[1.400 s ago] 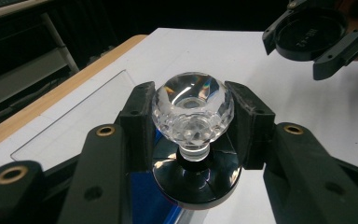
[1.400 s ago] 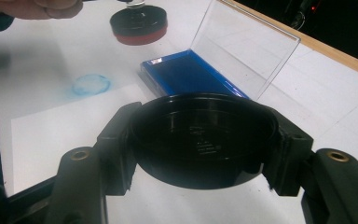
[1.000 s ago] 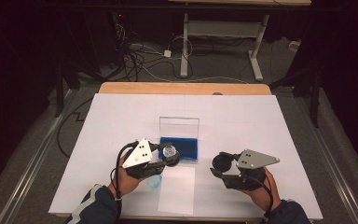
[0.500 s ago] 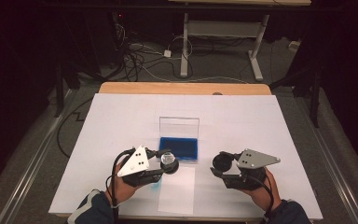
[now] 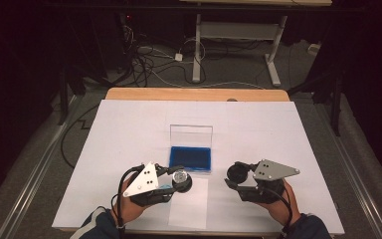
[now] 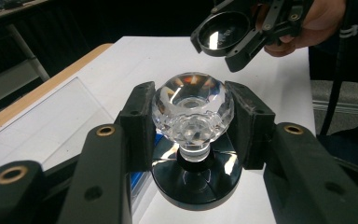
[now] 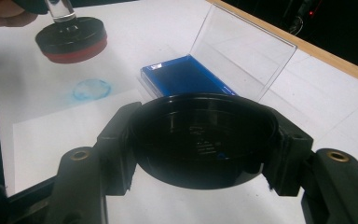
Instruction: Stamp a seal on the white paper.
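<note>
We grip the stamp (image 6: 193, 140) by its slick, probably fragile crystal knob; left hand-held gripper (image 6: 193, 116) clamps it (right hand-held gripper (image 7: 205, 140) pinches the cap (image 7: 204, 140)) beside the ink pad (image 5: 190, 159).

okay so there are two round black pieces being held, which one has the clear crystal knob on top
The stamp in the left gripper: a faceted clear knob tops its black disc. The black cap in the right gripper is a hollow cup without one.

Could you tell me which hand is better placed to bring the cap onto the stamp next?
Probably the right: its tongs already grip the black cap, while the left tongs hold the stamp by its crystal knob.
</note>
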Available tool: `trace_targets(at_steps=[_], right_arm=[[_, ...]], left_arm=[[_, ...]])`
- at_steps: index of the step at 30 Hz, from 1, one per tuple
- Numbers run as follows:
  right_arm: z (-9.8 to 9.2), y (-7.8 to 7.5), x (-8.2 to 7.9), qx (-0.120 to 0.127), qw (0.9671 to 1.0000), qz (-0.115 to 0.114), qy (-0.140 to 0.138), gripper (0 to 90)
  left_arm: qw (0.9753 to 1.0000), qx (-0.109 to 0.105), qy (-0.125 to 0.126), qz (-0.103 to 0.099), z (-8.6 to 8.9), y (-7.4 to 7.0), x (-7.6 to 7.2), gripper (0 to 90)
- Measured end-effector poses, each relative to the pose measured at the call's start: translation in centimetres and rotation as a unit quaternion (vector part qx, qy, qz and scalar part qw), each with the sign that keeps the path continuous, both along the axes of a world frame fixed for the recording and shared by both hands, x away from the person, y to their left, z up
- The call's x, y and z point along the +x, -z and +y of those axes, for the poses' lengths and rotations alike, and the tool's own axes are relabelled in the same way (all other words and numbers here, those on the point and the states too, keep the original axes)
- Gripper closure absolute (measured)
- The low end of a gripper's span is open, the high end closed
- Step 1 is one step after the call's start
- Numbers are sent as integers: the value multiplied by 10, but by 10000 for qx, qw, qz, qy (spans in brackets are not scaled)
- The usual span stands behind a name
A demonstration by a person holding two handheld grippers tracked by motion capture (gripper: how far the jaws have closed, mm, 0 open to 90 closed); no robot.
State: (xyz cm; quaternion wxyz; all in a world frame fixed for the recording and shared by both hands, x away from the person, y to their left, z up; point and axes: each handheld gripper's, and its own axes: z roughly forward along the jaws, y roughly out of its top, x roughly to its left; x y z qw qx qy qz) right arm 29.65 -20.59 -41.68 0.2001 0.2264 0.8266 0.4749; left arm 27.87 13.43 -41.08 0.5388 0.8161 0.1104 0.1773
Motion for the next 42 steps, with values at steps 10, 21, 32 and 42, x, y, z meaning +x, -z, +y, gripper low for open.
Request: trace_targets(at_steps=[10,21,32,42], right_arm=[[2,3,-3,-52,10000,26,-55,383],[5,4,-4,-98,9999,49,-132,383],[6,5,-5,-123,9998,56,-155,383],[6,4,-5,-143,9998,53,-162,383]], left_arm=[[9998,64,177,62,-6,9,-4,543],[9985,312,379,226,-14,32,0,543],[9973,472,422,359,-18,43,2,543],[9965,617,453,347,-21,48,3,542]])
